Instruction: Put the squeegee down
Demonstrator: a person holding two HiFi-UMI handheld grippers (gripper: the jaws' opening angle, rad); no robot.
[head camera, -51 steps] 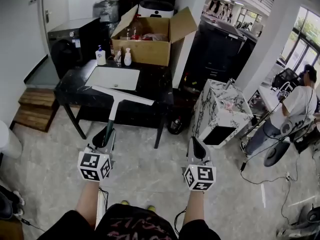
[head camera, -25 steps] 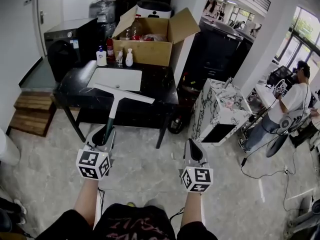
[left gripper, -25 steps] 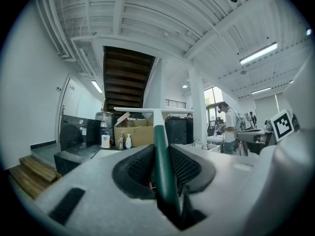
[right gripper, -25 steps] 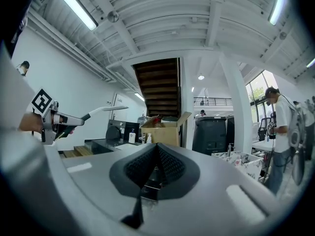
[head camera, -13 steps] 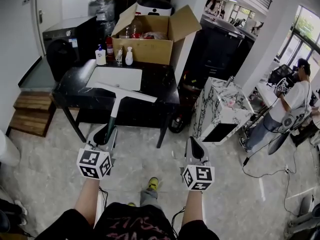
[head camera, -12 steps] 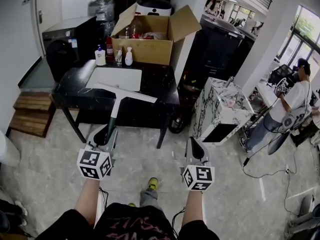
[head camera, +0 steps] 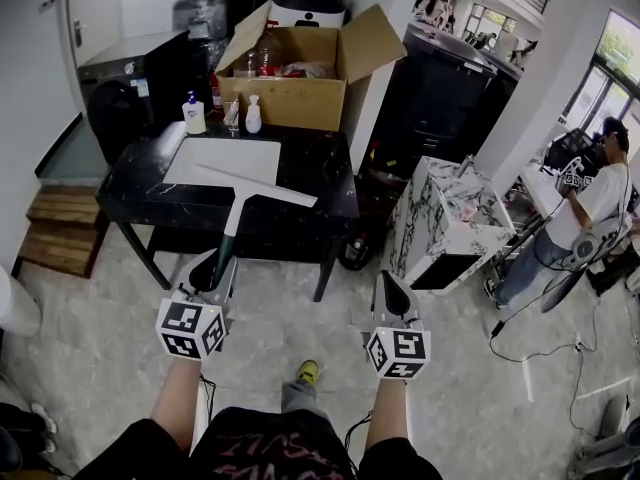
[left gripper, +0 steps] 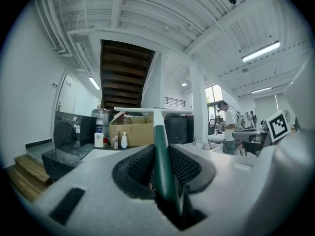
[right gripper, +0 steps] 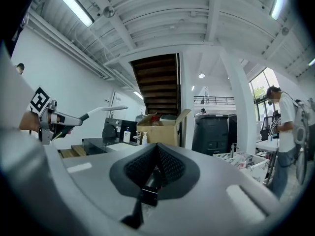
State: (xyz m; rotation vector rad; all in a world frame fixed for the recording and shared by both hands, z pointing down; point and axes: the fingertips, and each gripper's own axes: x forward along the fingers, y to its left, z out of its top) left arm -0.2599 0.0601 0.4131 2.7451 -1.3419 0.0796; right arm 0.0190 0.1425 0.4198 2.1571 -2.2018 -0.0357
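The squeegee (head camera: 232,226) has a dark green handle, a white neck and a long white blade. My left gripper (head camera: 211,272) is shut on the handle and holds it level, blade forward over the near edge of the black table (head camera: 318,190). In the left gripper view the handle (left gripper: 160,146) runs between the pads and the blade (left gripper: 147,110) lies crosswise ahead. My right gripper (head camera: 391,294) is shut with nothing in it, level beside the left one over the floor. The right gripper view shows the squeegee (right gripper: 97,110) at the left, in the left gripper (right gripper: 50,118).
The table holds a white sink basin (head camera: 222,160), soap bottles (head camera: 192,114) and an open cardboard box (head camera: 296,78). A marbled cabinet (head camera: 448,223) stands to the right of it, wooden steps (head camera: 58,230) to the left. A person (head camera: 592,208) stands at the far right, cables on the floor.
Both grippers have moved forward towards the black table, with the squeegee still gripped in the left one. The blade now reaches further over the table. A yellow shoe has stepped into view.
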